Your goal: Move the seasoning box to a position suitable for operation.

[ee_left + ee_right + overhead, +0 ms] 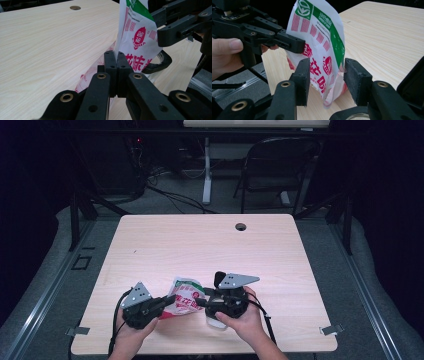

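Note:
A white snack bag [185, 300] with red and green print stands just above the wooden table [210, 245] near its front edge. My left gripper [170, 299] is shut on the bag's edge; in the left gripper view its pads [111, 62] pinch the plastic of the bag [137, 37]. My right gripper [199, 301] faces it from the right. In the right gripper view its jaws [327, 72] stand apart on either side of the bag [319, 37], not pressing on it. The left gripper [294, 46] grips the bag's far side there, held by a hand [224, 55].
The tabletop has a round cable hole [240, 226] at the back. A folding chair [280, 165] and a desk leg stand beyond the table on the dark floor. Something white [216, 322] lies under the right hand.

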